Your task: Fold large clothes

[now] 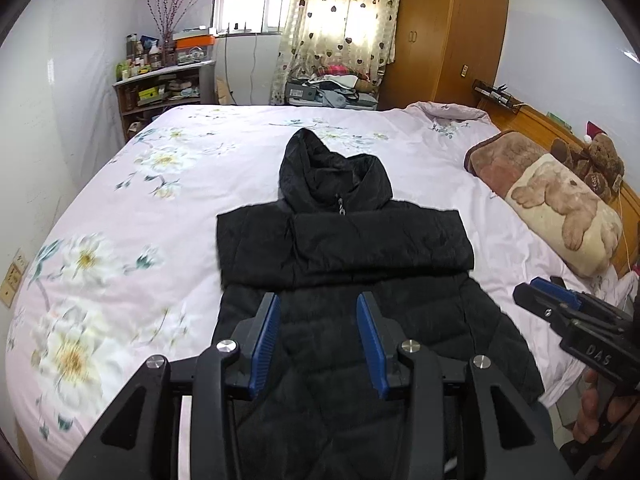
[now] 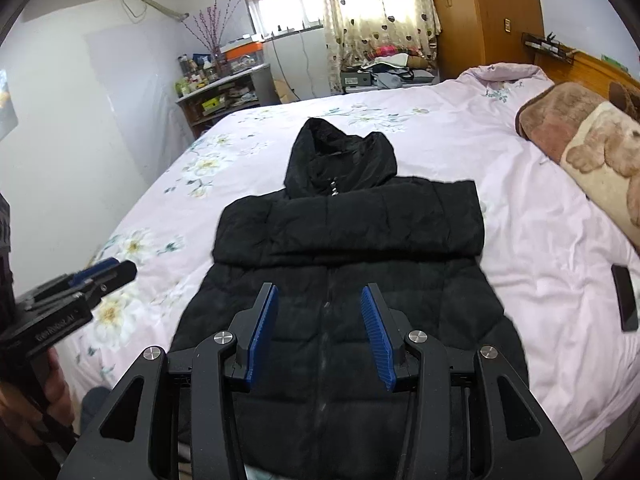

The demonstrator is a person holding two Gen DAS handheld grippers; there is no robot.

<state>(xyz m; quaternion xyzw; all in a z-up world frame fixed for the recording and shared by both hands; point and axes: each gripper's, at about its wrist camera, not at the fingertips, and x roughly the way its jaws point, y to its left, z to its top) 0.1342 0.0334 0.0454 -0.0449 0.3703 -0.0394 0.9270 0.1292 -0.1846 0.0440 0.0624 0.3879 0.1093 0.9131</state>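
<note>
A wide bed (image 1: 420, 148) with a pale pink floral quilt fills most of the room, running back to a wooden wardrobe (image 1: 448, 32) and a heart-patterned curtain (image 1: 340, 28) at the window. A plush blanket roll printed with a puppy (image 1: 560, 216) lies along the headboard side, with a teddy bear (image 1: 596, 160) behind it.

Spread face-up in the middle of the quilt is the black hooded puffer jacket (image 1: 344, 240), zip closed, hood (image 2: 340, 152) pointing away toward the window and hem hanging near the bed's close edge. Both sleeves look already folded in, lying as a thick band straight across the chest. What seems left is bringing the lower body up over that band and dealing with the hood, so I'd call it roughly partway.

A dark phone (image 2: 626, 296) rests on the quilt, apart from the jacket on its right.

The left gripper (image 1: 318, 312) hovers above the lower part of the jacket, blue pads partly spread with nothing between them. The right gripper (image 2: 320, 304) hangs likewise over the zip line, jaws parted about as much, holding nothing and not touching the fabric as far as I can see.
</note>
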